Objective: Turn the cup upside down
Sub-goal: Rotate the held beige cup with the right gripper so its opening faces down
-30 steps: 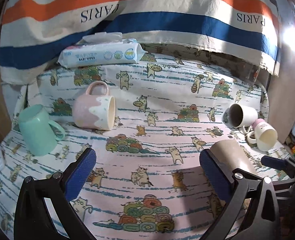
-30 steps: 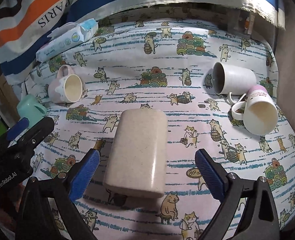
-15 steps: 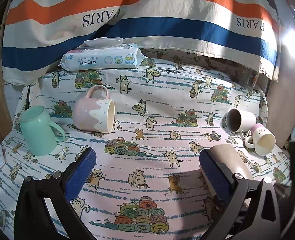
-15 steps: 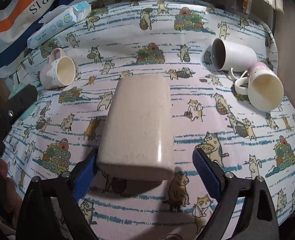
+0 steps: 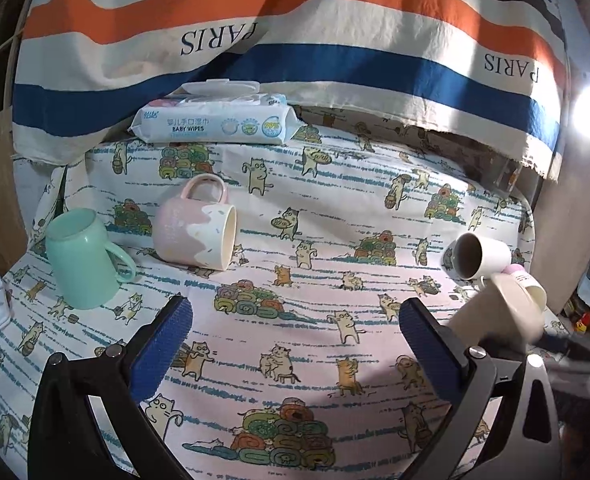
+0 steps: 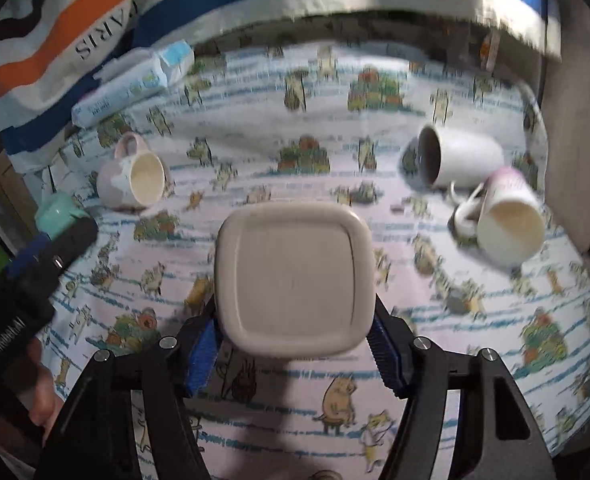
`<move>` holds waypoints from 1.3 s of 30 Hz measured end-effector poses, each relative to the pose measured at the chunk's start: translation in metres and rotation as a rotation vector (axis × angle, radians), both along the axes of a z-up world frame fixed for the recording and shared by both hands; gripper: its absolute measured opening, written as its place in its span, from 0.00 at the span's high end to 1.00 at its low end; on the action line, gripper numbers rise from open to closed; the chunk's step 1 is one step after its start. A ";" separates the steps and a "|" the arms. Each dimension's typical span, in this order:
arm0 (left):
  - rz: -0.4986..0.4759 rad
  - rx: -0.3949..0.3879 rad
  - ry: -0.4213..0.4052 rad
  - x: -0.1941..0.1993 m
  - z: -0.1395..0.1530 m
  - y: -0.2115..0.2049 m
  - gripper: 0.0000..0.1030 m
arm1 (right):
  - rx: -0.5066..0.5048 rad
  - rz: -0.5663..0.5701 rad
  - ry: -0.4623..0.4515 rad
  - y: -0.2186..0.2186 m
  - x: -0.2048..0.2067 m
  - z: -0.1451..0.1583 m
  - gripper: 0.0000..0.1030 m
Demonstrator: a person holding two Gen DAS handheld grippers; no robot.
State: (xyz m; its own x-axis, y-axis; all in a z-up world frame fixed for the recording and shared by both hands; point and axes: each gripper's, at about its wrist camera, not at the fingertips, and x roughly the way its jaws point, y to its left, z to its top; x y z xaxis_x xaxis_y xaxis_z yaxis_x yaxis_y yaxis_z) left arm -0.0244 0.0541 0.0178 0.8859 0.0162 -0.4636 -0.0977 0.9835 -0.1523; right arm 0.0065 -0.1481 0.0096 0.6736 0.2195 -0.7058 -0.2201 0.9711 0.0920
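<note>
right gripper (image 6: 293,354) clamped on the beige cup (image 6: 293,278), left gripper (image 5: 295,344) apart, idle; smooth walls could slip mid-turn.

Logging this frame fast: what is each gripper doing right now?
Left gripper: open, holding nothing.
Right gripper: closed on the beige cup, its base facing the camera.

Right gripper (image 6: 295,344) has clamped and lifted beige cup (image 6: 293,276)
</note>
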 end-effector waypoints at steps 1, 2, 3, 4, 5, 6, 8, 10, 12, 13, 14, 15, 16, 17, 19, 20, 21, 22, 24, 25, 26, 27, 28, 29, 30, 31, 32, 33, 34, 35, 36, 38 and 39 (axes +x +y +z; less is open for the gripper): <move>-0.001 0.004 -0.003 -0.001 0.001 -0.001 0.00 | -0.001 0.000 -0.027 -0.002 0.000 0.008 0.35; -0.001 0.010 -0.006 -0.002 0.002 -0.003 0.00 | -0.010 0.001 -0.056 -0.004 0.000 0.016 0.35; -0.002 0.015 -0.008 -0.003 0.002 -0.004 0.00 | -0.018 0.004 -0.069 -0.005 0.002 0.021 0.35; -0.002 0.019 -0.008 -0.003 0.003 -0.005 0.00 | -0.027 0.008 -0.081 -0.006 0.003 0.026 0.35; 0.000 0.023 -0.008 -0.004 0.003 -0.005 0.00 | -0.026 0.011 -0.083 -0.007 0.005 0.029 0.36; 0.002 0.025 -0.008 -0.004 0.003 -0.005 0.00 | -0.021 0.013 -0.083 -0.010 0.007 0.032 0.36; 0.004 0.021 -0.006 -0.004 0.003 -0.005 0.00 | -0.011 0.022 -0.081 -0.013 0.009 0.037 0.36; 0.004 0.014 -0.002 -0.003 0.002 -0.004 0.00 | -0.010 0.022 -0.093 -0.015 0.010 0.039 0.36; 0.000 0.008 0.003 -0.001 0.002 -0.003 0.00 | -0.018 0.027 -0.103 -0.014 0.011 0.040 0.36; -0.002 0.007 0.006 0.000 0.002 -0.004 0.00 | -0.018 0.031 -0.102 -0.013 0.011 0.040 0.36; -0.006 0.009 0.009 0.001 0.001 -0.005 0.00 | -0.010 0.038 -0.096 -0.013 0.014 0.039 0.36; -0.012 0.013 0.016 0.003 0.000 -0.006 0.00 | 0.000 0.046 -0.091 -0.012 0.016 0.038 0.36; -0.027 0.019 0.035 0.008 -0.002 -0.008 0.00 | 0.013 0.057 -0.084 -0.012 0.020 0.036 0.36; -0.050 0.024 0.071 0.015 -0.004 -0.010 0.00 | 0.021 0.063 -0.077 -0.012 0.024 0.035 0.36; -0.089 0.005 0.136 0.029 -0.013 -0.011 0.00 | 0.067 0.084 -0.063 -0.013 0.031 0.033 0.36; -0.111 -0.021 0.171 0.038 -0.017 -0.010 0.00 | 0.100 0.107 -0.059 -0.014 0.032 0.034 0.36; -0.132 -0.043 0.205 0.046 -0.021 -0.009 0.00 | 0.119 0.132 -0.061 -0.014 0.031 0.036 0.36; -0.153 -0.071 0.233 0.053 -0.025 -0.008 0.01 | 0.132 0.157 -0.072 -0.013 0.028 0.038 0.36; -0.190 -0.123 0.269 0.067 -0.032 -0.007 0.01 | 0.138 0.209 -0.104 -0.012 0.019 0.042 0.36; -0.200 -0.135 0.276 0.070 -0.033 -0.008 0.03 | 0.138 0.225 -0.109 -0.012 0.016 0.042 0.36; -0.219 -0.147 0.281 0.075 -0.033 -0.010 0.04 | 0.140 0.246 -0.109 -0.012 0.012 0.042 0.36; -0.243 -0.160 0.283 0.078 -0.033 -0.013 0.04 | 0.143 0.259 -0.103 -0.013 0.010 0.042 0.36; -0.264 -0.174 0.283 0.080 -0.032 -0.015 0.04 | 0.148 0.275 -0.094 -0.013 0.008 0.041 0.36; -0.280 -0.184 0.287 0.082 -0.031 -0.017 0.04 | 0.150 0.284 -0.088 -0.014 0.006 0.039 0.36; -0.290 -0.190 0.294 0.084 -0.030 -0.019 0.05 | 0.149 0.291 -0.083 -0.015 0.005 0.038 0.36; -0.298 -0.197 0.294 0.085 -0.028 -0.021 0.05 | 0.140 0.286 -0.082 -0.016 0.004 0.037 0.36; -0.309 -0.206 0.292 0.086 -0.027 -0.022 0.05 | 0.132 0.284 -0.085 -0.017 0.003 0.036 0.36; -0.314 -0.214 0.294 0.086 -0.026 -0.021 0.05 | 0.127 0.286 -0.085 -0.018 0.003 0.034 0.36; -0.317 -0.217 0.298 0.088 -0.025 -0.021 0.05 | 0.123 0.292 -0.077 -0.019 0.004 0.032 0.36; -0.320 -0.218 0.304 0.089 -0.026 -0.022 0.05 | 0.127 0.294 -0.070 -0.021 0.005 0.031 0.36; -0.320 -0.216 0.309 0.090 -0.026 -0.022 0.05 | 0.136 0.295 -0.062 -0.023 0.007 0.029 0.36; -0.315 -0.209 0.320 0.092 -0.028 -0.023 0.05 | 0.152 0.298 -0.051 -0.026 0.009 0.027 0.36; -0.319 -0.212 0.324 0.093 -0.029 -0.024 0.05 | 0.153 0.300 -0.053 -0.026 0.009 0.027 0.36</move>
